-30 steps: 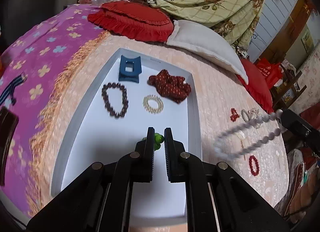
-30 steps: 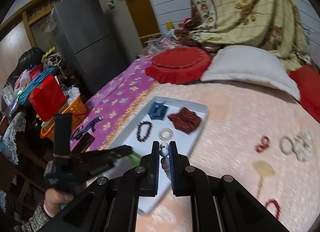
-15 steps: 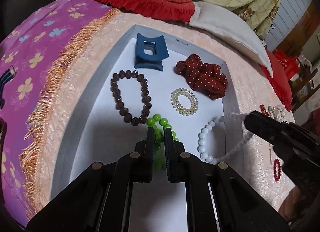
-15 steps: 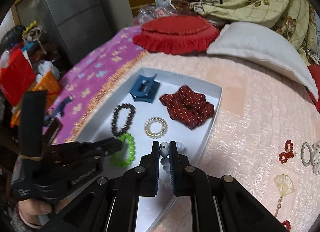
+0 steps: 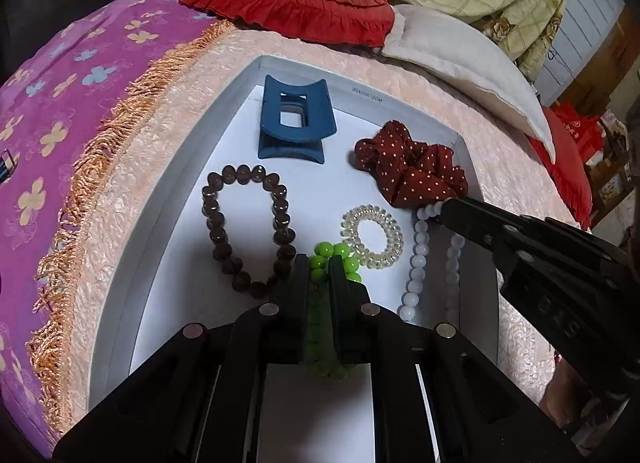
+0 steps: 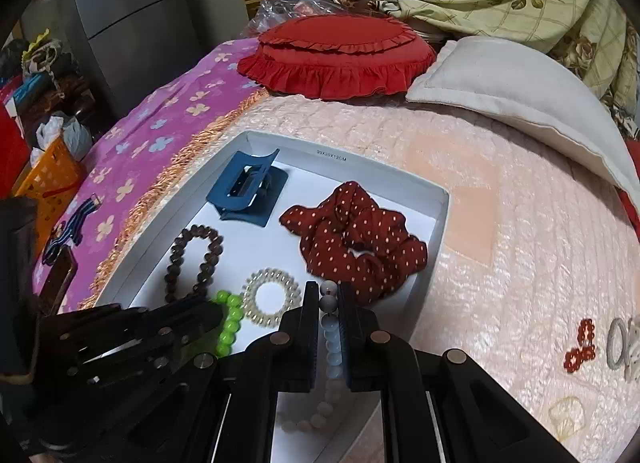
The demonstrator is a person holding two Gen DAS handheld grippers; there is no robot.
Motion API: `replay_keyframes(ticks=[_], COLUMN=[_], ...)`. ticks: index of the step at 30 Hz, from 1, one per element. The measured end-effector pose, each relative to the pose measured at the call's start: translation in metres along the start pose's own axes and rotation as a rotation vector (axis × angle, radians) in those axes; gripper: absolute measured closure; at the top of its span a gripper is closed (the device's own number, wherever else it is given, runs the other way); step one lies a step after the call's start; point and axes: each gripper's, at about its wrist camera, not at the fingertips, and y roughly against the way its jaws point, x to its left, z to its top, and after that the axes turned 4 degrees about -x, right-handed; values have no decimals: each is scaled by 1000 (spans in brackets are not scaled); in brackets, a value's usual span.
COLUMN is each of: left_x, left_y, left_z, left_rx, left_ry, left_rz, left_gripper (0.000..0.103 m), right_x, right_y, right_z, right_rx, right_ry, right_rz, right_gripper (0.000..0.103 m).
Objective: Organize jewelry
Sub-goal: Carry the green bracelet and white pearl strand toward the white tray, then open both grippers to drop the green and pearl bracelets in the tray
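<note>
A white tray (image 5: pixel 192 199) lies on the pink bedspread. In it are a blue hair claw (image 5: pixel 295 125), a red dotted scrunchie (image 5: pixel 412 171), a brown bead bracelet (image 5: pixel 248 231) and a clear coil hair tie (image 5: pixel 372 237). My left gripper (image 5: pixel 319 263) is shut on a green bead bracelet (image 5: pixel 332 253) low over the tray. My right gripper (image 6: pixel 329 295) is shut on a white bead bracelet (image 6: pixel 332 343), which hangs onto the tray's right side; it also shows in the left wrist view (image 5: pixel 418 263). The right gripper shows there too (image 5: pixel 444 211).
A red frilled cushion (image 6: pixel 336 51) and a white pillow (image 6: pixel 520 91) lie behind the tray. Small red bead pieces (image 6: pixel 580 347), a grey ring (image 6: pixel 618 339) and a fan-shaped charm (image 6: pixel 568 415) lie on the bedspread to the right. A purple flowered cloth (image 6: pixel 160 131) covers the left.
Both grippers have come down and forward over the tray. The green bracelet now rests by the brown one, and the white bracelet has been carried from the bedspread onto the tray's right side.
</note>
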Motion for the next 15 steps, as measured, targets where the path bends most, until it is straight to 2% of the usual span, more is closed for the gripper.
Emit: replay_keyframes(ticks=[5,7,8,11,12,15], left_x=[1,-1,-2,-8,-11,-12], left_y=[12,20,25,41,48,61], left_z=[-2,-4,-6,-12,-14,-20], left_rx=[-1,-6,-12,-43,-55,-78], left_ry=[21,27,27,8,-1,-11], left_rz=[-16,-21,-20,-10,2,31], left_gripper=[92,81,77,73,72,71], right_x=[-2,-2,-1,-1,-1,-2], right_y=[-2,-2,-1,5,8,25], right_z=[4,4,4,2,2,1], right_rx=[-8,-3,0,-14,-26,-57], right_ry=[-4,-5,-5,0,0,-3], right_rz=[7,14,13,1,-1,-6], right_gripper=[95,95,93,67,64,64])
